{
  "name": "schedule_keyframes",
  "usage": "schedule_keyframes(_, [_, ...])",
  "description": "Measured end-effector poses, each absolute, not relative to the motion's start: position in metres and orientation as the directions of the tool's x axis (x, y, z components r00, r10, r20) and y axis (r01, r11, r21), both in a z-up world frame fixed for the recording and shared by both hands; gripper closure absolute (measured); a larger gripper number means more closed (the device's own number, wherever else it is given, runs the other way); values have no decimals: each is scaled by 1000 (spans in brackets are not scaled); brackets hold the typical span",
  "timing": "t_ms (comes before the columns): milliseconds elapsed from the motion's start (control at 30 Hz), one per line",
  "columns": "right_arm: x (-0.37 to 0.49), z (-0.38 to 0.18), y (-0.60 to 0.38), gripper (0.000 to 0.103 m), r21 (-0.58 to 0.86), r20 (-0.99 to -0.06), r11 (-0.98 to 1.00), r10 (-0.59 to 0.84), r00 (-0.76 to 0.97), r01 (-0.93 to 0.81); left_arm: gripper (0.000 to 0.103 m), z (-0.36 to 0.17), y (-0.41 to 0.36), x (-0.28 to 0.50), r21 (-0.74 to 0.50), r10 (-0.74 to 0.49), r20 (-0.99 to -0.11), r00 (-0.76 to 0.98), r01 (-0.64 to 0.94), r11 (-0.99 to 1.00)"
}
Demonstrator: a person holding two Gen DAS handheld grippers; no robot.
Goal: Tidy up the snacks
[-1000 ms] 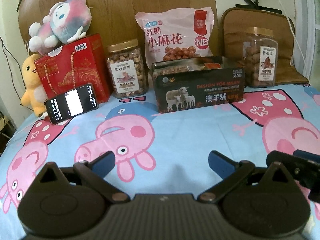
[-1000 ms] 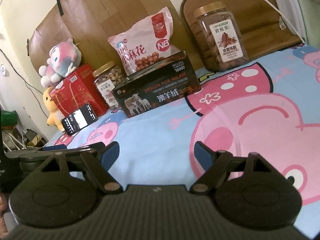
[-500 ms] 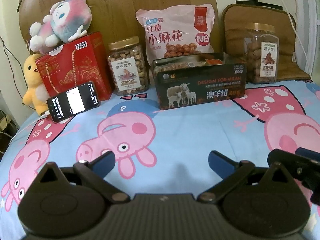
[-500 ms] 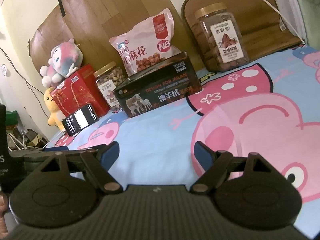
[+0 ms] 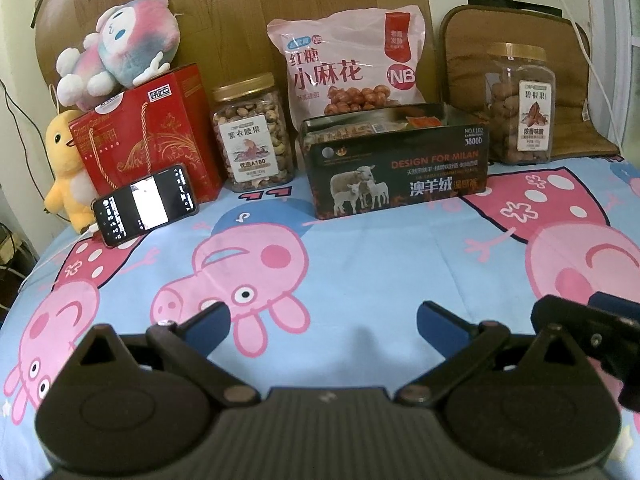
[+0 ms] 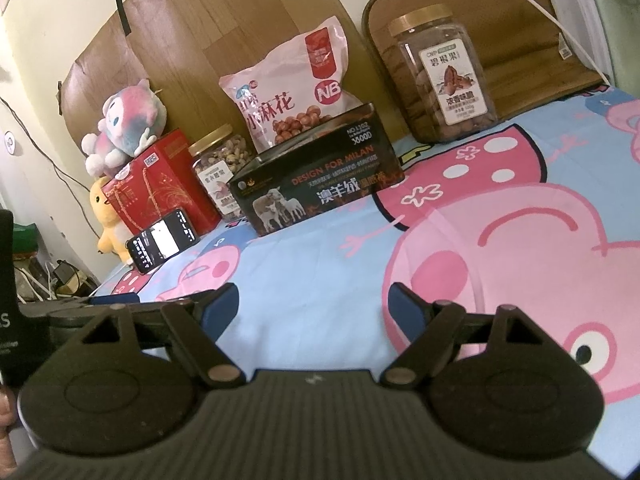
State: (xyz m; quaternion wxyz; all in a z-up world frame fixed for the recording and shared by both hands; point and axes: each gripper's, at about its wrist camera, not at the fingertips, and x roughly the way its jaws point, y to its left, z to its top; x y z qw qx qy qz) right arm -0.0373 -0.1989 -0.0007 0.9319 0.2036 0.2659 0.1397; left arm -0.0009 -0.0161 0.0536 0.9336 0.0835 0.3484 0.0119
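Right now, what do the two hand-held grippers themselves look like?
Both look alike. The left hand-held gripper has a matte black ribbed body, two round black discs with triangular cut-outs, black linkage arms on brass-coloured pivot pins, and blue pads on its fingers. The right hand-held gripper matches. No cables or sleeves show.

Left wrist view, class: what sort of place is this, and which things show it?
Most likely a bedroom at home: a cartoon-pig bedsheet covers the surface, plush toys sit by a wooden headboard, and a phone leans on a red gift box.
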Motion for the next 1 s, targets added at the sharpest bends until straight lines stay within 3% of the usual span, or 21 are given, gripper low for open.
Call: schedule_keyframes(1000, [-37,-1,-199,19,455,-437,877,370,820,-153,0,47,-11,2,162,81,-671,737,39,986])
